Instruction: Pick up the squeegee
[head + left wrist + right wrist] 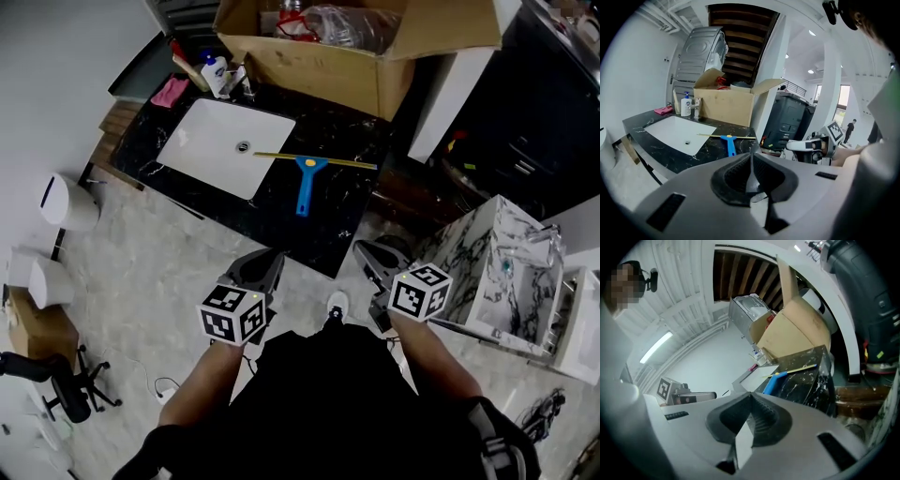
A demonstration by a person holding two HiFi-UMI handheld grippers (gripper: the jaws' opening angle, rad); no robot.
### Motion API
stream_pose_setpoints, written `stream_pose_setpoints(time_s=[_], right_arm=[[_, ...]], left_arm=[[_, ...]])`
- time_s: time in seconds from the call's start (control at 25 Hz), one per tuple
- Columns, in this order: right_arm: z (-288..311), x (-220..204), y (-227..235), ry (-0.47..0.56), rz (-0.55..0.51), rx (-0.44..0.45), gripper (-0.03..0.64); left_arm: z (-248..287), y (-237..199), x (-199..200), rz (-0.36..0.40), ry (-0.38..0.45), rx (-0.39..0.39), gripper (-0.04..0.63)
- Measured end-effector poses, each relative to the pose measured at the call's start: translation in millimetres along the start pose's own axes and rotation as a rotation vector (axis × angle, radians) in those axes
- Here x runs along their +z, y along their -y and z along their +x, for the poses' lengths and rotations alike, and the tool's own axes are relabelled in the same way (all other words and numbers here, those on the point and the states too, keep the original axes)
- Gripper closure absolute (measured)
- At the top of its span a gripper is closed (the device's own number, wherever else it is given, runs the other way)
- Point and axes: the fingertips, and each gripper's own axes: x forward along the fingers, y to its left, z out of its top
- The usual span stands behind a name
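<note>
The squeegee (304,184) lies at twelve o'clock, handle toward six, well apart from the left gripper (266,261) and right gripper (368,253); both have their jaws together, empty.

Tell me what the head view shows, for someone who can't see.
A blue-handled squeegee lies on a black marble counter by a white sink. Below it, a person holds the left gripper and right gripper short of the counter.

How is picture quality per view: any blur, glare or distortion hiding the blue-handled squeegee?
Head view: evenly lit and sharp; the blue-handled squeegee on the black marble counter reads clearly. Left gripper view: fisheye bending, dark corners, bright windows at right; squeegee small but sharp. Right gripper view: tilted, strongly curved; squeegee small, yet legible.
</note>
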Motion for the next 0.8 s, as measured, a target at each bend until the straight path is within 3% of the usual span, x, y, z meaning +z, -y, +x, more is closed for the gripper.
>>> stream_pose_setpoints(time_s=[0.16, 0.48, 0.8], right_arm=[[14.0, 14.9, 26.5, -0.013, 0.058, -0.004, 0.607], [29.5, 27.1, 33.9, -0.025, 0.052, 0.026, 0.607], [39.0, 50.3, 45.2, 0.026, 0.056, -0.015, 0.607]], left_arm=[[19.8, -6.5, 9.4, 0.015, -0.009, 0.025, 0.565], [45.2, -16.1, 25.7, 0.022, -0.008, 0.041, 0.565], [59.8, -28.3, 33.7, 0.036, -0.042, 0.006, 0.565]])
